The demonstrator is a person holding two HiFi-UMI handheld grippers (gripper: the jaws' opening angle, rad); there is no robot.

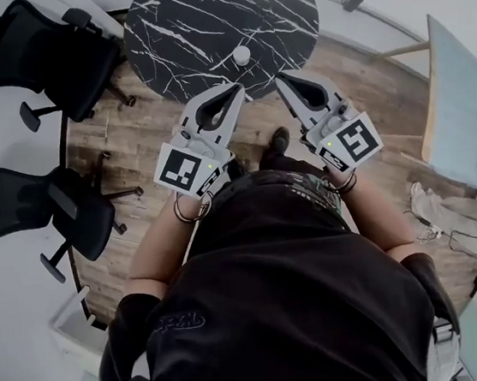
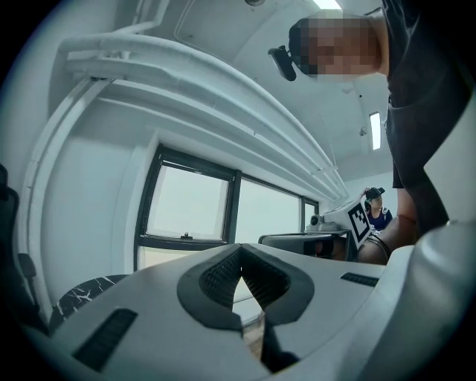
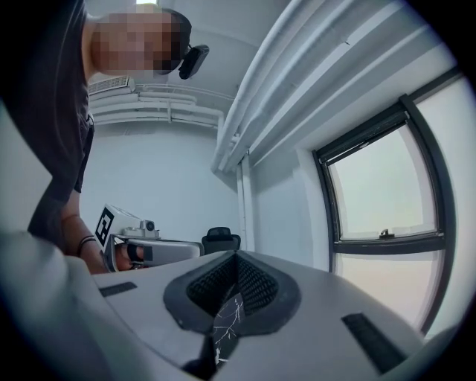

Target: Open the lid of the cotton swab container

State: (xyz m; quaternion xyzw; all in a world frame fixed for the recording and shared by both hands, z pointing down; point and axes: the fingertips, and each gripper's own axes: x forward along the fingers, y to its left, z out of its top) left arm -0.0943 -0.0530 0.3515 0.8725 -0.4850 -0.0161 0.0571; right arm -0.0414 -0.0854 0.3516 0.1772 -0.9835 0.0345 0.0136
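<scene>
Far left in the head view, two black office chairs (image 1: 41,54) sit on the wooden floor (image 1: 140,124), one behind the other, tucked along the wall. Moving in, the left gripper (image 1: 236,91) is held out level in front of the person. In its own view the left gripper (image 2: 239,251) has its ribbed pads pressed tip to tip, gripping nothing, with a window (image 2: 190,205) beyond and a sliver of marble low at the left. Centre stage: the cotton swab container (image 1: 242,55), small, round and white, stands on the round marble table (image 1: 193,27) close to the table's near rim. It is just past both sets of tips and roughly between them, touching neither. Its white top faces up, so what is inside cannot be seen. Dark marble lies open all round it, most of it on the far side. On to the right gripper (image 1: 280,77), angled in toward its partner. The right gripper view shows the right gripper (image 3: 236,257) with its pads likewise shut together on nothing, marble veining showing through the slot below them. The table's near edge runs just ahead of both tips. Further right, a pale desk (image 1: 457,107) stands well apart, its long edge slanting away with a strip of floor between it and the person's arm.
</scene>
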